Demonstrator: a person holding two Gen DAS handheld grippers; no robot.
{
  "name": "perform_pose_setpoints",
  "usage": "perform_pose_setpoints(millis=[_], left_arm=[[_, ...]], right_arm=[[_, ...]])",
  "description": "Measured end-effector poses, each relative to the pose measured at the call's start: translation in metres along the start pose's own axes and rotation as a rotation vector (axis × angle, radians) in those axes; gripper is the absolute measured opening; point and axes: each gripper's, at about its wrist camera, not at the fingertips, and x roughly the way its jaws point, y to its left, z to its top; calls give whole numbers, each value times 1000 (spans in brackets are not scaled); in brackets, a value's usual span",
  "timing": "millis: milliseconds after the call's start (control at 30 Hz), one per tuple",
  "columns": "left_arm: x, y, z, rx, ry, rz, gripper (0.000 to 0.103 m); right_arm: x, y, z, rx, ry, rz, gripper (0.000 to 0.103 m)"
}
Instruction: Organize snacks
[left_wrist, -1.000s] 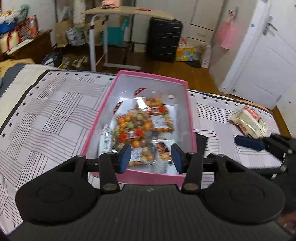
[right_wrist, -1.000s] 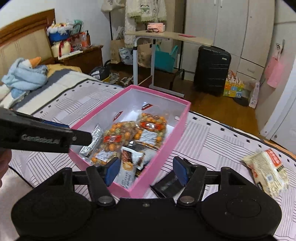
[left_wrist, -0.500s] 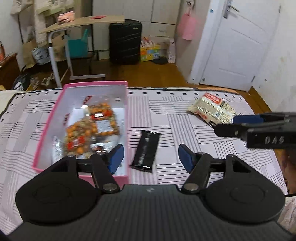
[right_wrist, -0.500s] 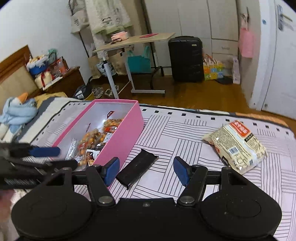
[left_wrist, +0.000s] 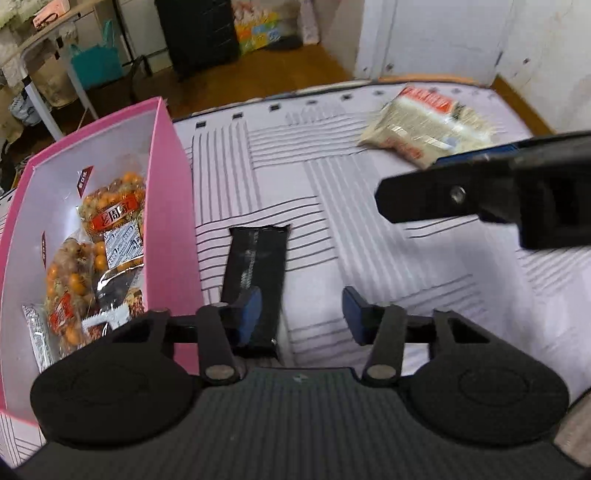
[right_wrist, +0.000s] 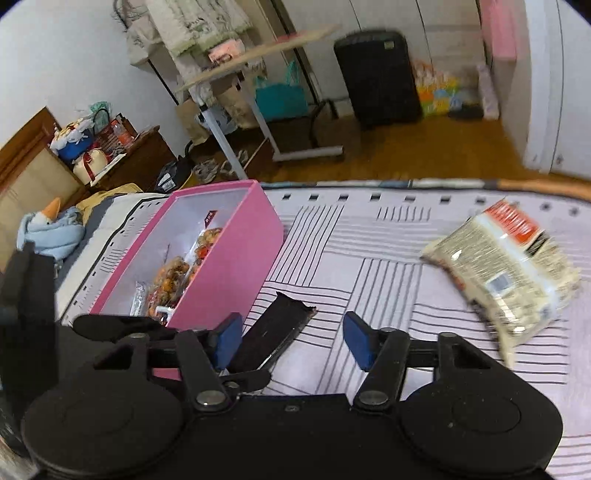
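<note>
A pink box stands on the striped bedsheet and holds several snack bags. Just right of it lies a black packet, flat on the sheet. My left gripper hovers low over the packet's near end. Its jaws are closing, its left pad is above the packet, and nothing is pressed between the pads. A beige noodle packet lies far right. My right gripper hangs between the black packet and the noodle packet, its jaws closing slightly on nothing. It also crosses the left wrist view.
The bed's far edge drops to a wooden floor with a rolling table, a black suitcase and bags. A blue soft toy lies by the headboard at left. Striped sheet stretches between the box and the noodle packet.
Both grippers swung right, away from above the pink box, and sank toward the sheet by the black packet. The left jaws widened, then narrowed again.
</note>
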Motion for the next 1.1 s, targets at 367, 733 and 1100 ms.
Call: perform_pose_setpoints(millis=[367, 733, 1100], left_arm=[[54, -2, -7, 26, 2, 137, 42], [63, -1, -1, 52, -25, 166, 28], [53, 5, -1, -4, -49, 31, 12]], right_arm=[[98, -28, -6, 65, 69, 100, 53], [138, -31, -6, -13, 73, 155, 40], [128, -40, -11, 12, 67, 143, 10]])
